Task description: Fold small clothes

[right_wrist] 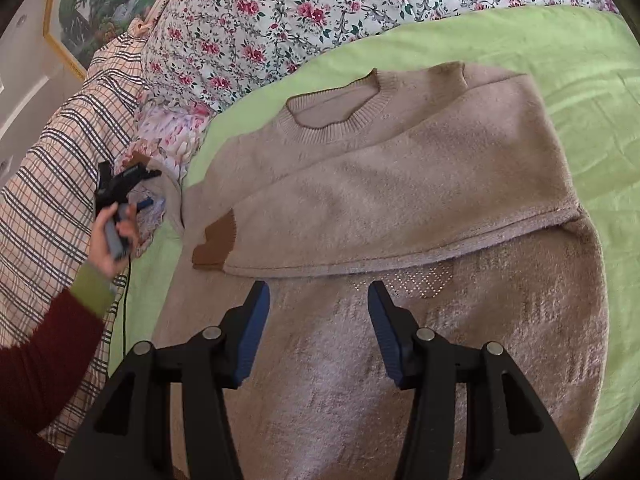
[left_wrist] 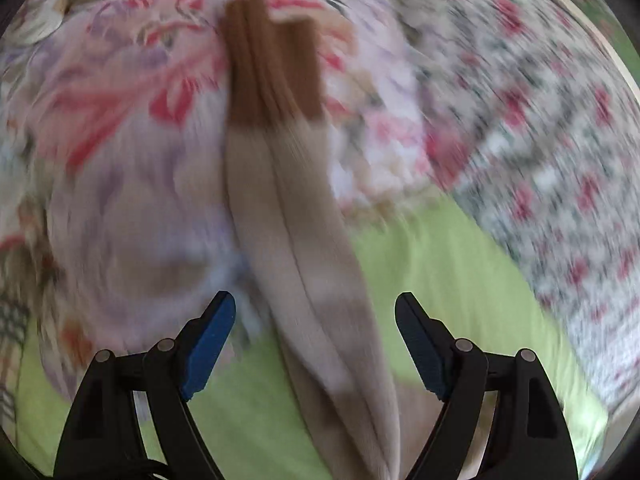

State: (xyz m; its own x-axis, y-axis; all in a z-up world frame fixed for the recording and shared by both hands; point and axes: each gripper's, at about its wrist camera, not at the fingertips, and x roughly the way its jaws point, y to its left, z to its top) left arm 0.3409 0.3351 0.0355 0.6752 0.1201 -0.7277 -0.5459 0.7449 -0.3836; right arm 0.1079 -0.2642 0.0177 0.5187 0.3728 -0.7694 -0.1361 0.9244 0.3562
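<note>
The left view is motion-blurred; the sweater (right_wrist: 400,208) lies on the green sheet (right_wrist: 540,48), hem cut off. Left hand-held gripper (left_wrist: 314,340) and right hand-held gripper (right_wrist: 318,332) gape, released. Floral bedding (right_wrist: 288,12) lies behind.

Bright daylight; left wrist view motion-blurred, right sharp, edges warped.

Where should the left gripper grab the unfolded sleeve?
Probably at the brown cuff of the sleeve: it lies stretched straight away from the open left gripper, so come along it and pinch the free end, then carry it across the sweater.
</note>
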